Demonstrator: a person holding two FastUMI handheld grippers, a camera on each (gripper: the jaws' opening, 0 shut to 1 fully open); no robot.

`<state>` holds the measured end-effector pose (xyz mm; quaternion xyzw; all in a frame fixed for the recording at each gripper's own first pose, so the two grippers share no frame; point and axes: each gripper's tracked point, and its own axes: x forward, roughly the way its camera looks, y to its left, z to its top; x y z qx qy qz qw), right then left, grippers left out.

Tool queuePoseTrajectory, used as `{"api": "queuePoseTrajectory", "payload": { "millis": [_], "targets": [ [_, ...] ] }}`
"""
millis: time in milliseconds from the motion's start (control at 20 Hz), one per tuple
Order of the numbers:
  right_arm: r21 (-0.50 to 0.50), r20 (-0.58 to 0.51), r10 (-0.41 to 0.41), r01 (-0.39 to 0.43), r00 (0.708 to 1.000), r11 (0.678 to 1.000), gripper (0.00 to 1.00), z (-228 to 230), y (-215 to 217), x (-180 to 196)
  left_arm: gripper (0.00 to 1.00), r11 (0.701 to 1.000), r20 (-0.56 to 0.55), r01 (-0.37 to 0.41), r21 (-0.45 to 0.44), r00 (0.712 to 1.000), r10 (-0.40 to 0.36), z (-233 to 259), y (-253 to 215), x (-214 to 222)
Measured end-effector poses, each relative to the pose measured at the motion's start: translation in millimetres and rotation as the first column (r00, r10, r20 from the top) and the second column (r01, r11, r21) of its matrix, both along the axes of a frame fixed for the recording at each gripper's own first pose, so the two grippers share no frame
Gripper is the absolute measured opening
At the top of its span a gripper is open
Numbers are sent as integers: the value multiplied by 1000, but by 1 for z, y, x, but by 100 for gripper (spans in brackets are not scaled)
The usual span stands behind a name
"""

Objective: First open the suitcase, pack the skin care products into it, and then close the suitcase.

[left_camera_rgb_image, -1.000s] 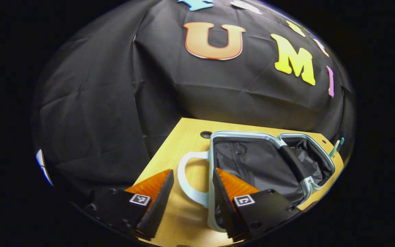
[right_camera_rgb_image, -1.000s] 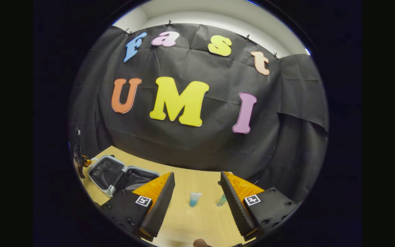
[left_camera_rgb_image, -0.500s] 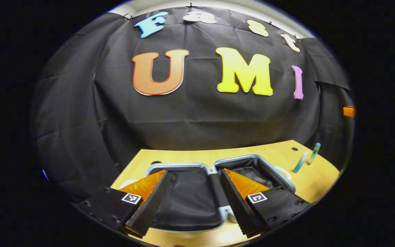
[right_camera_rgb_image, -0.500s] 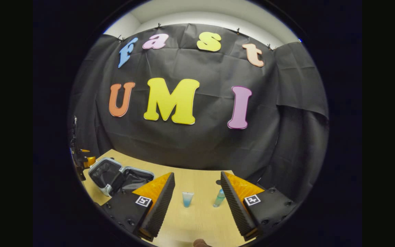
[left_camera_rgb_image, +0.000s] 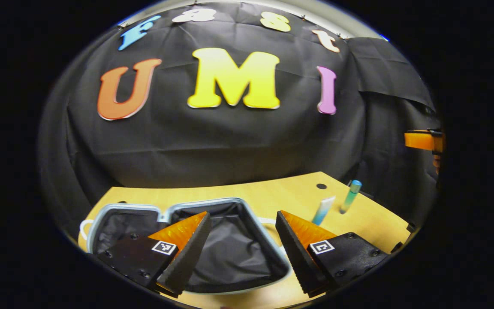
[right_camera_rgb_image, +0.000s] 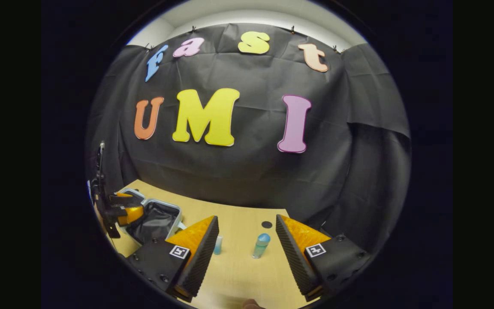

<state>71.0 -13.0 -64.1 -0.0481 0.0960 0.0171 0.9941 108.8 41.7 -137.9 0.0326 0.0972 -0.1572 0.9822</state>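
You are working with the suitcase [left_camera_rgb_image: 230,253] already lying open on the table [left_camera_rgb_image: 281,197], so the packing step is starting now. Your left gripper [left_camera_rgb_image: 242,240] is hovering over the suitcase with its jaws apart and holding nothing. Your right gripper [right_camera_rgb_image: 247,249] is also spread wide — the bottle [right_camera_rgb_image: 261,245] is standing just beyond its fingers, and the tube [left_camera_rgb_image: 323,210] is standing beside the bottle, on the side toward the suitcase. I judge the next move is needing a lower approach — bring the right fingers around the bottle before closing.
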Motion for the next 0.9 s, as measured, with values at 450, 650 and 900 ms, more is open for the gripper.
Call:
{"api": "queuePoseTrajectory", "payload": {
  "millis": [450, 650, 900],
  "targets": [
    [-22, -72, -9, 8, 997, 1000, 80, -43, -62, 24, 97, 983, -107, 184, -1, 977, -183, -90, -160, 25],
    [-14, -103, -22, 21, 994, 1000, 79, -60, -86, 29, 97, 977, -142, 207, 54, 970, -197, -126, -197, 50],
    [-19, -137, -67, 65, 988, 998, 80, -77, -120, 28, 97, 985, -168, 157, 65, 975, -144, -153, -213, 82]
  ]
}}
